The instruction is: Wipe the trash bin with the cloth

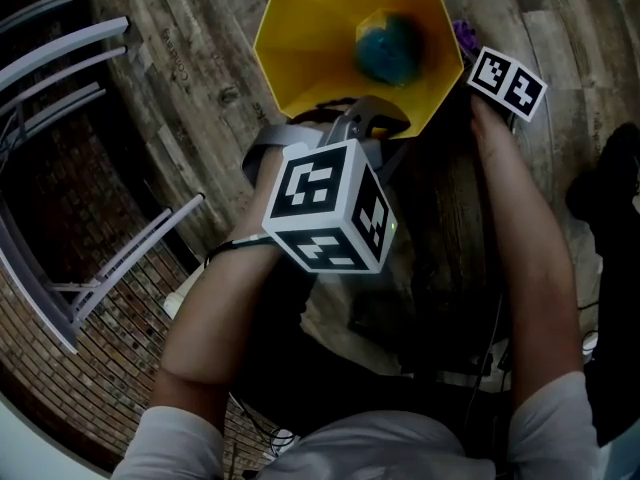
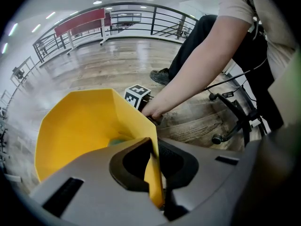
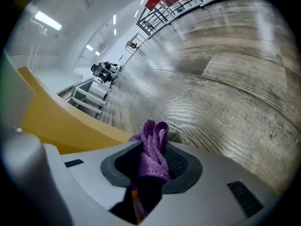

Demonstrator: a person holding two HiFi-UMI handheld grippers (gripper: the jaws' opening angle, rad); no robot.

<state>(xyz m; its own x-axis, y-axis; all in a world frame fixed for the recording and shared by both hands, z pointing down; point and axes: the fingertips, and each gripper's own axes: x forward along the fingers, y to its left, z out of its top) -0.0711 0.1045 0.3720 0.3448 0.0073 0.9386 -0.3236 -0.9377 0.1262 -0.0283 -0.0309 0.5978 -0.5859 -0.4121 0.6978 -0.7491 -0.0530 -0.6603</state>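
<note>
The left claw (image 2: 155, 173) is pressed together on the near rim of the yellow bin (image 1: 300, 38), with the rim wall pinched between its jaws. The bin stands on the wooden floor (image 1: 190, 68). A teal object (image 1: 388, 48) lies inside it. The right claw (image 3: 150, 173) pinches the purple cloth (image 3: 153, 149) just beside the bin's outer wall, at the bin's right in the head view.

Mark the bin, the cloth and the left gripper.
bin (image 1: 300, 43): head view, inner yellow wall.
cloth (image 3: 153, 147): right gripper view, purple fold between the jaws.
left gripper (image 2: 153, 171): left gripper view, between jaws pinching the bin's rim.
</note>
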